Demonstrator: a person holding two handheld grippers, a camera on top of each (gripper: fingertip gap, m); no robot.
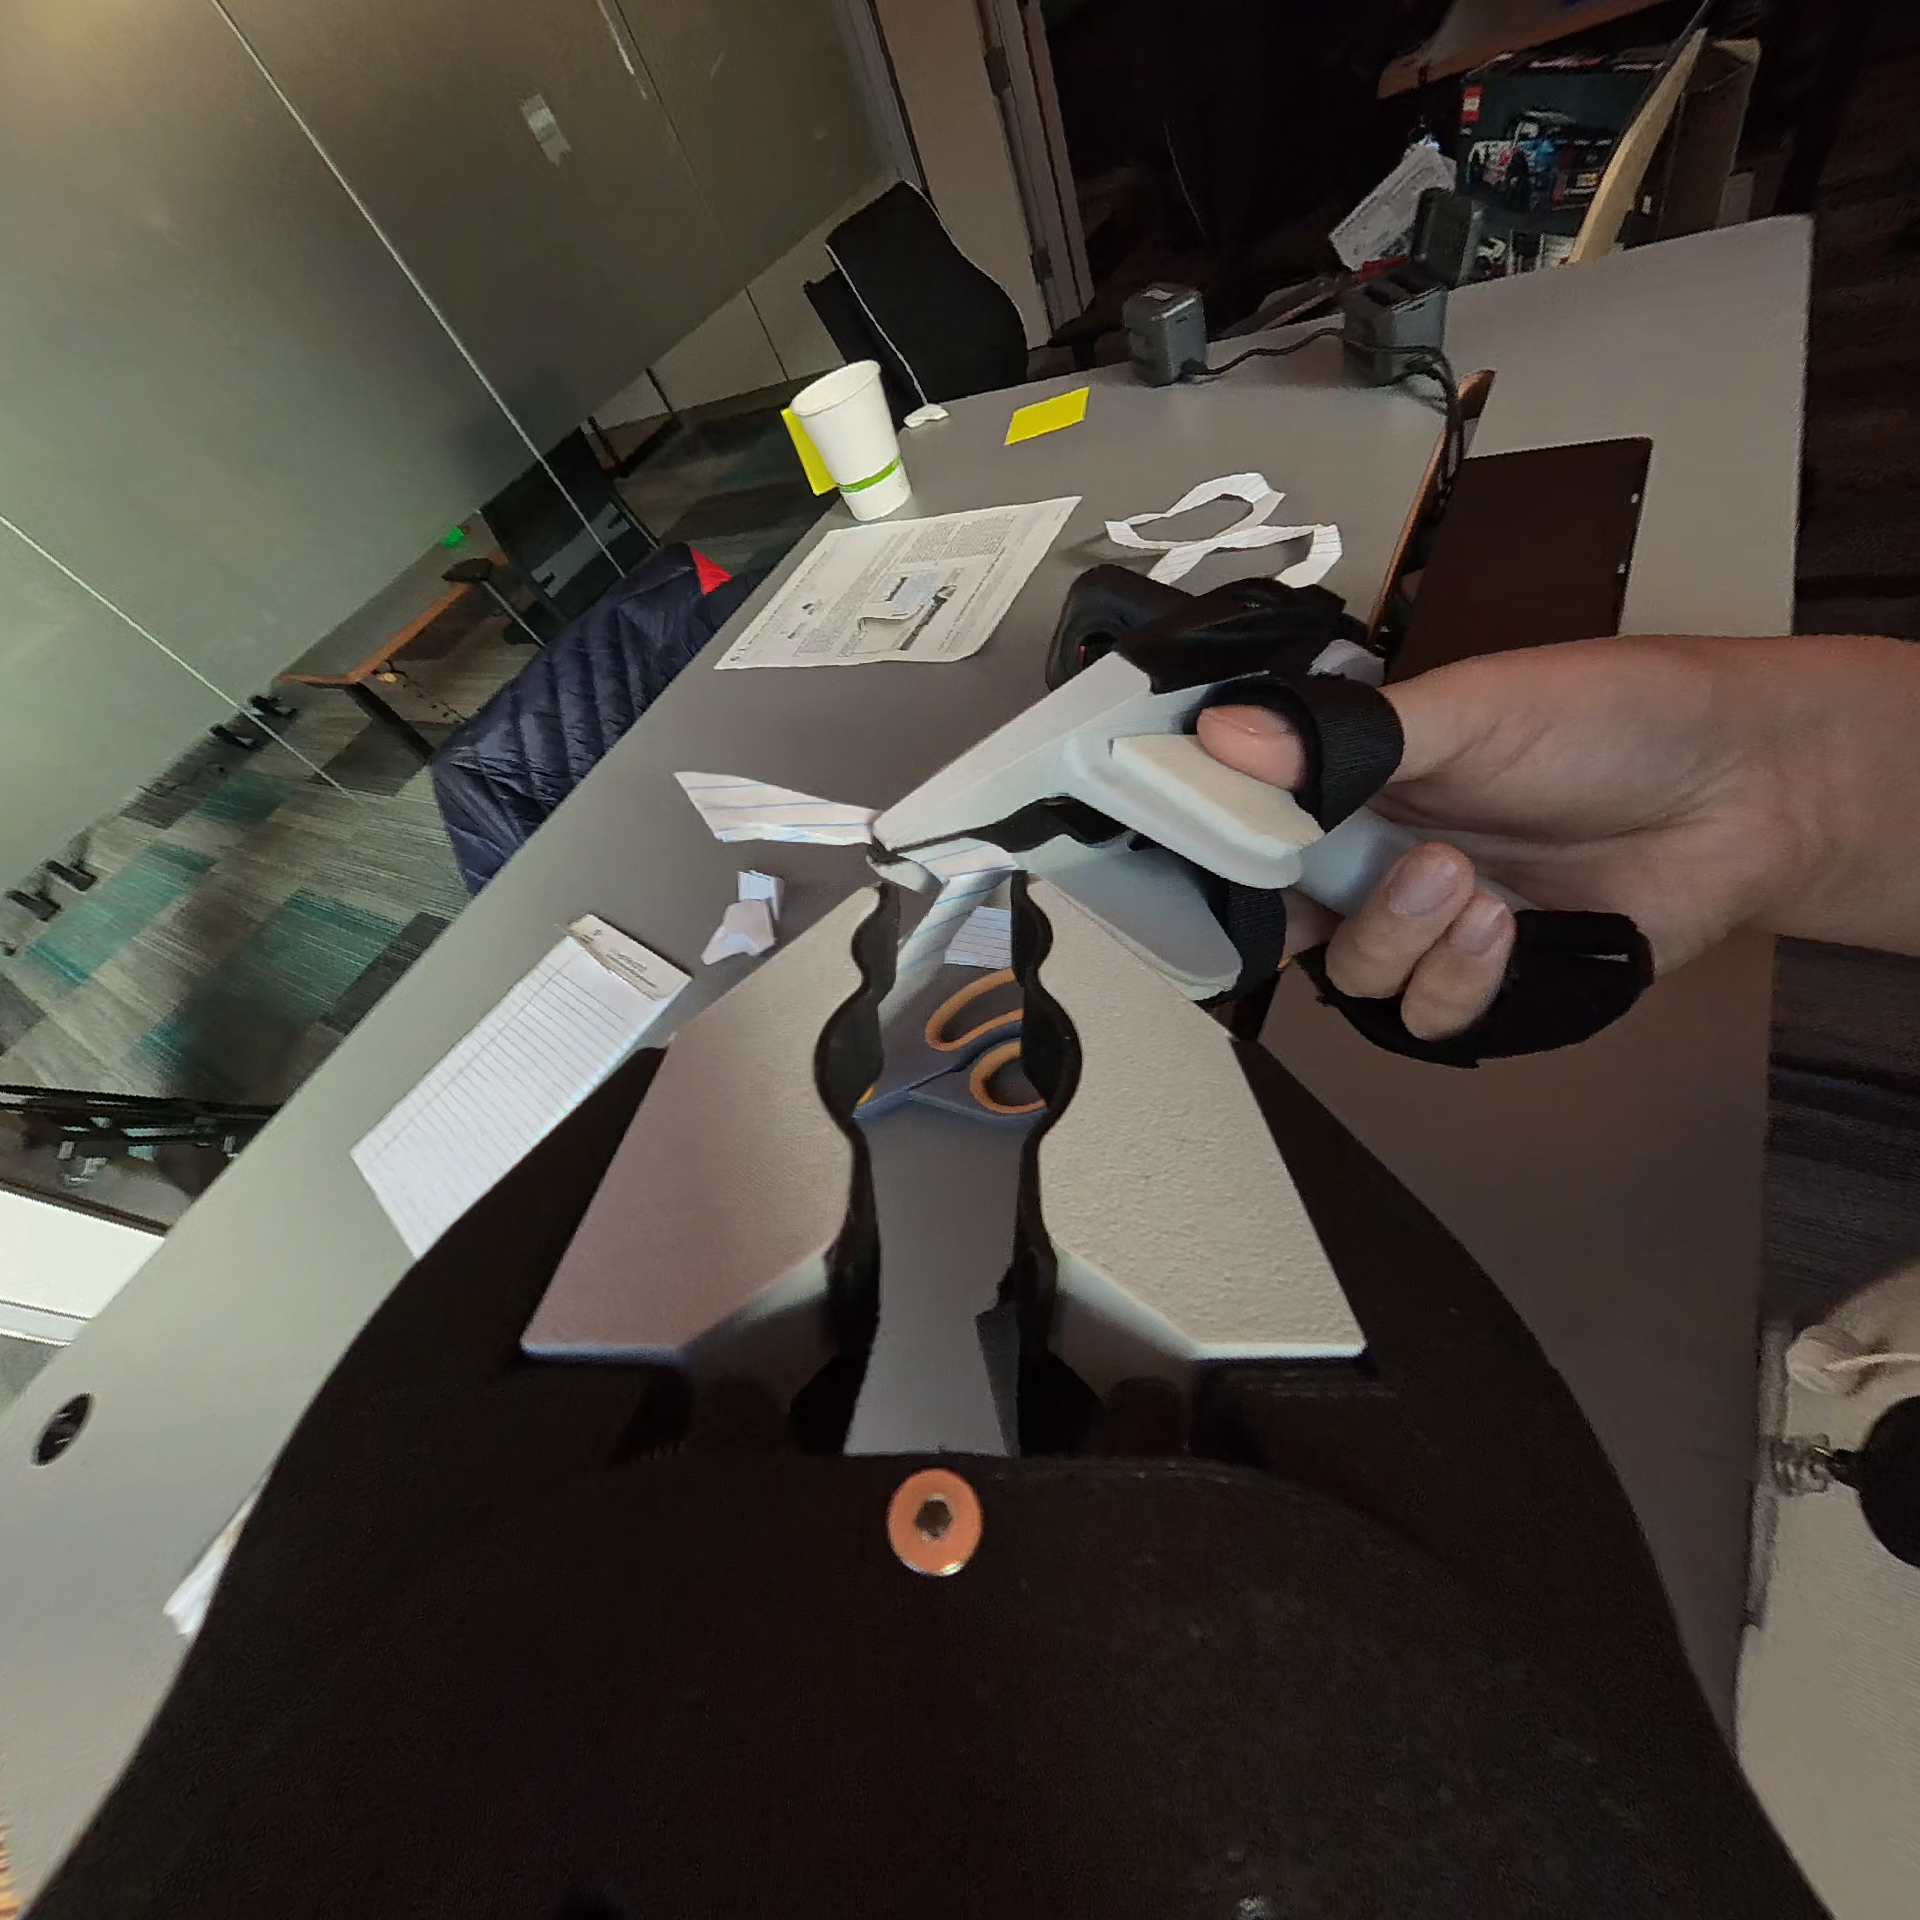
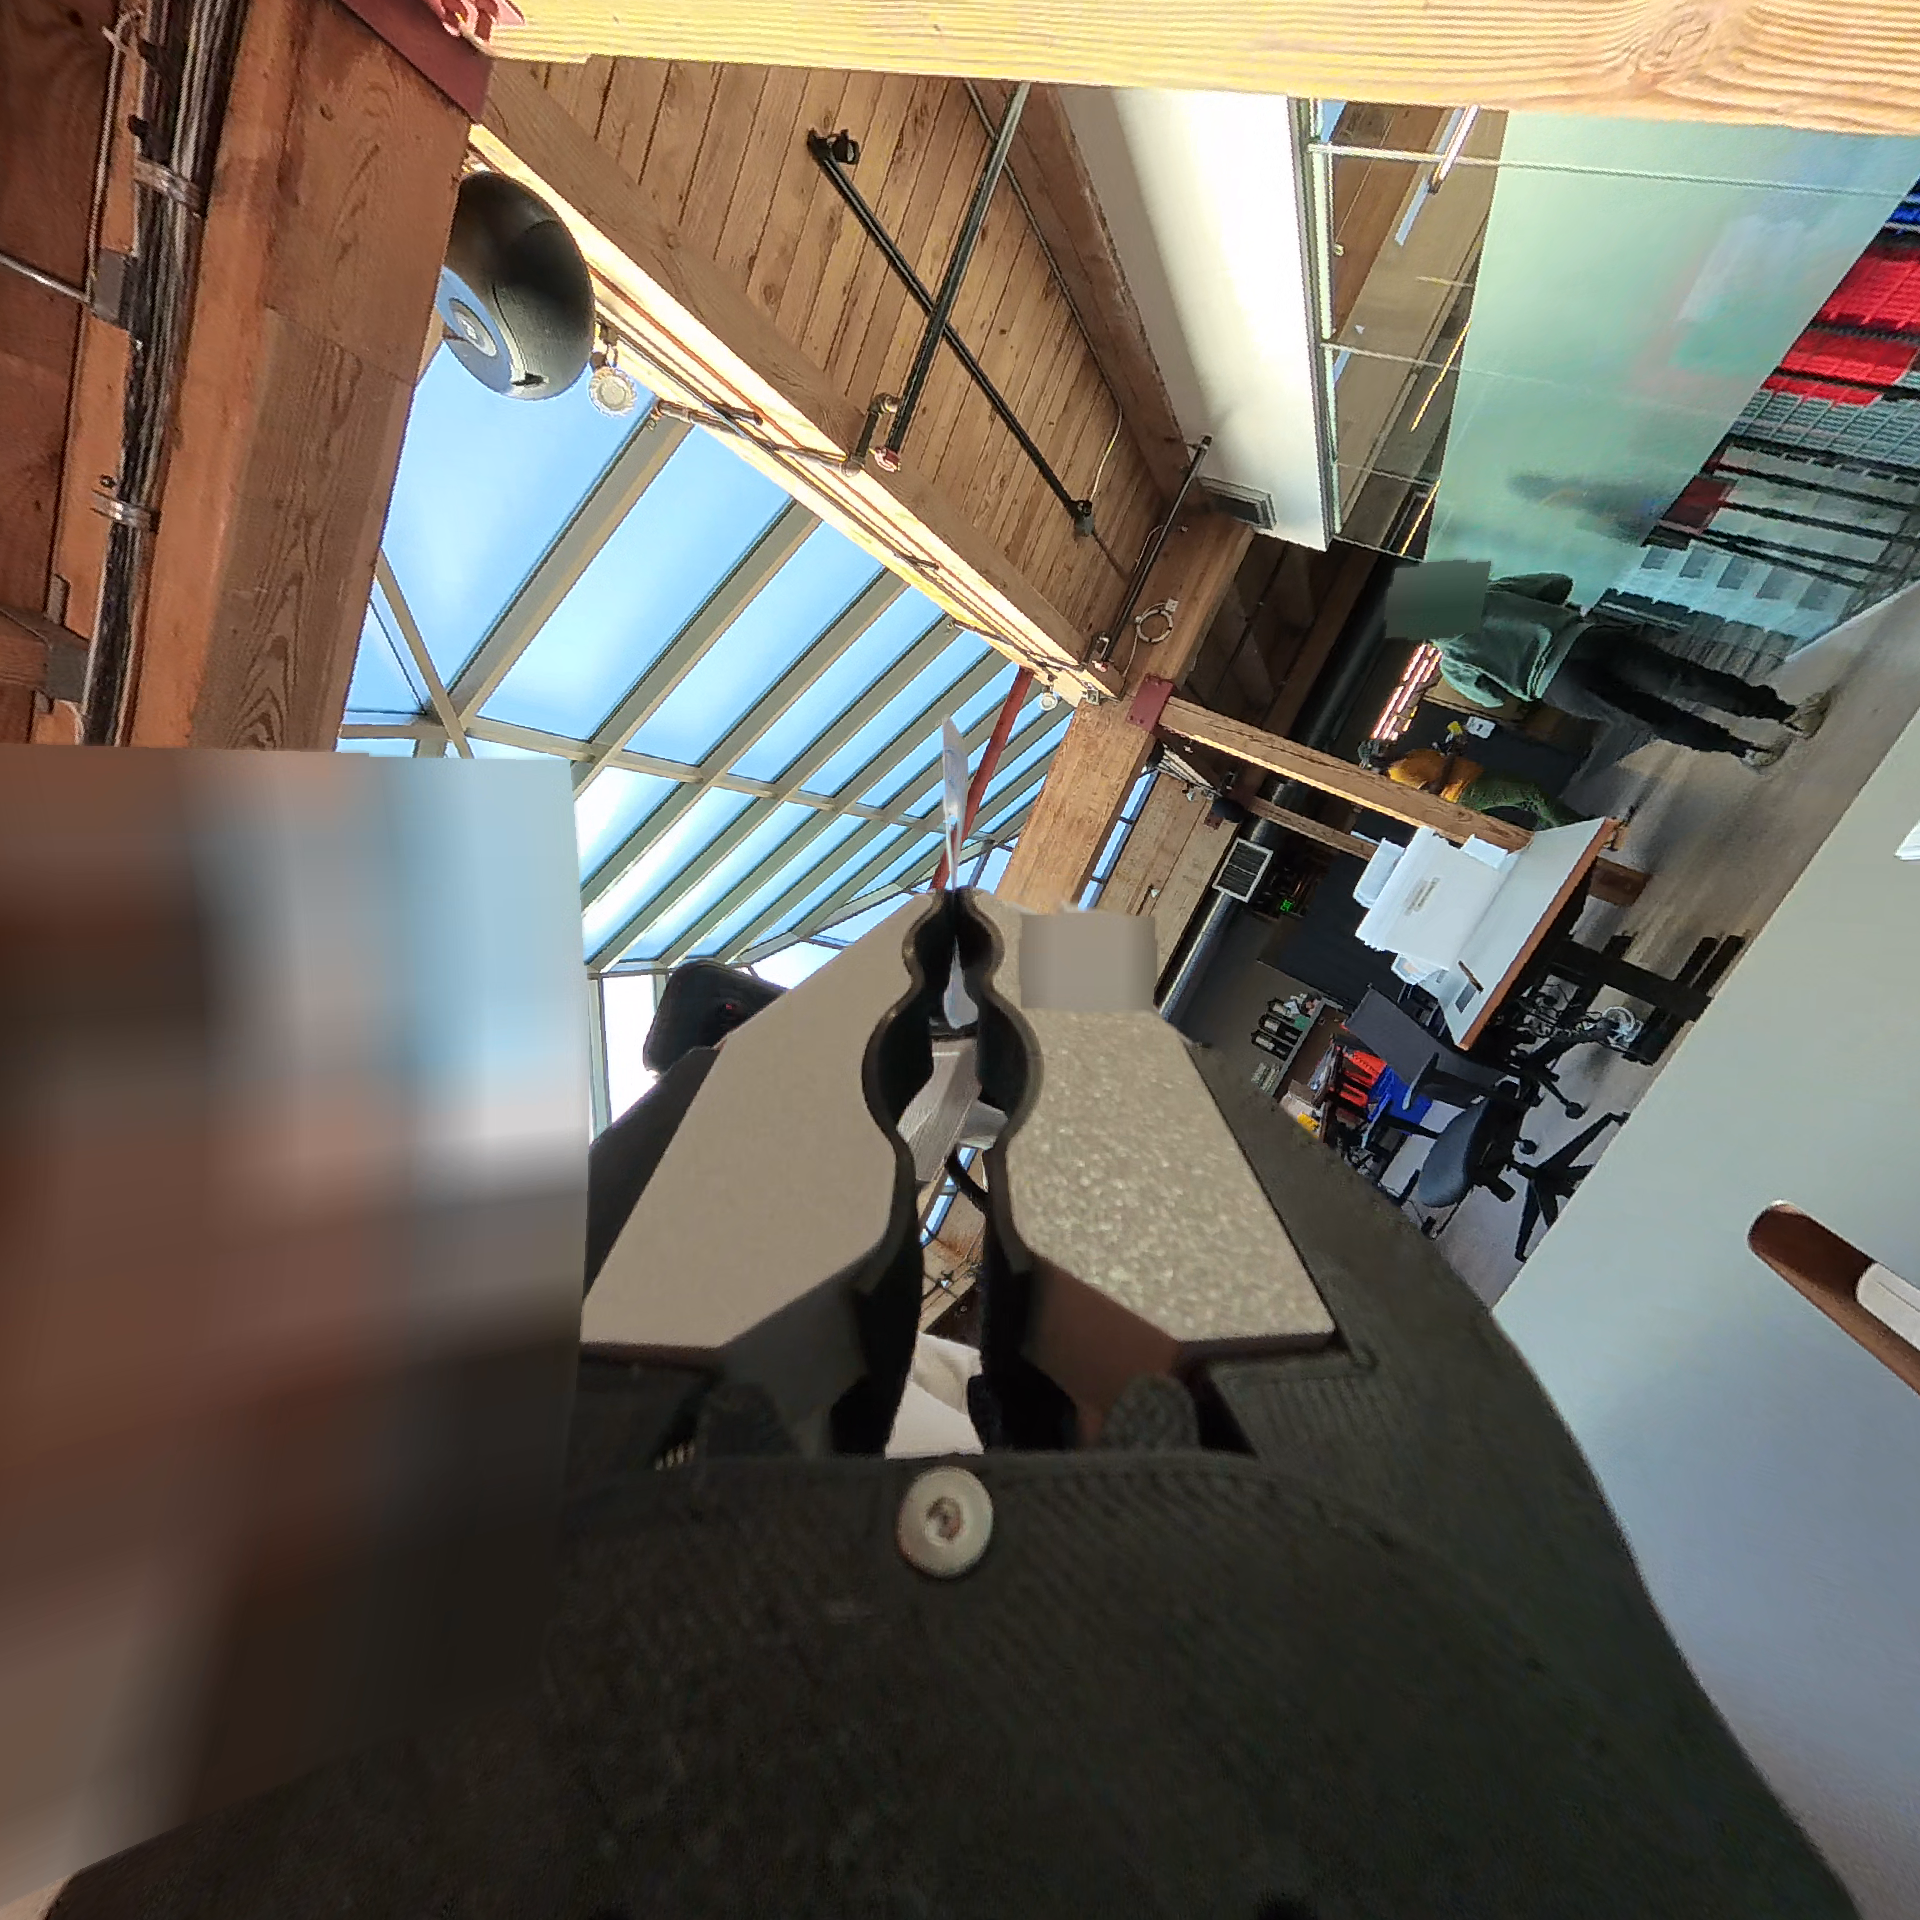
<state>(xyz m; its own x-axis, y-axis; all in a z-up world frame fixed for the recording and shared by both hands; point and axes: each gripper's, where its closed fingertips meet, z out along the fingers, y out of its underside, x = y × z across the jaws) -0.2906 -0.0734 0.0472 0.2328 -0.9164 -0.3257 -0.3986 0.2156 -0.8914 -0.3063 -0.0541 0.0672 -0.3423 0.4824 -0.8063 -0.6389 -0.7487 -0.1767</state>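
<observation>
My right gripper (image 1: 883, 844), held by a hand (image 1: 1558, 810), is shut on a piece of white lined paper (image 1: 769, 816) and holds it above the grey table (image 1: 1195, 1174). The paper sticks out to the left of its tips, and a strip of it hangs down between the fingers of my left gripper (image 1: 951, 888). The left jaws stand apart on either side of that strip and do not pinch it. In the right wrist view my right gripper (image 2: 951, 914) is shut, with the paper (image 2: 954, 779) poking out past the tips. Orange-handled scissors (image 1: 977, 1039) lie on the table below the left fingers.
A lined notepad (image 1: 520, 1081) lies at the left, with small paper scraps (image 1: 748, 920) beside it. Farther back are a printed sheet (image 1: 904, 582), a paper cup (image 1: 857, 436), a yellow note (image 1: 1047, 416) and cut paper loops (image 1: 1226, 530). A dark jacket (image 1: 561, 707) hangs past the table edge. Left and right tips are no more than a few centimetres apart.
</observation>
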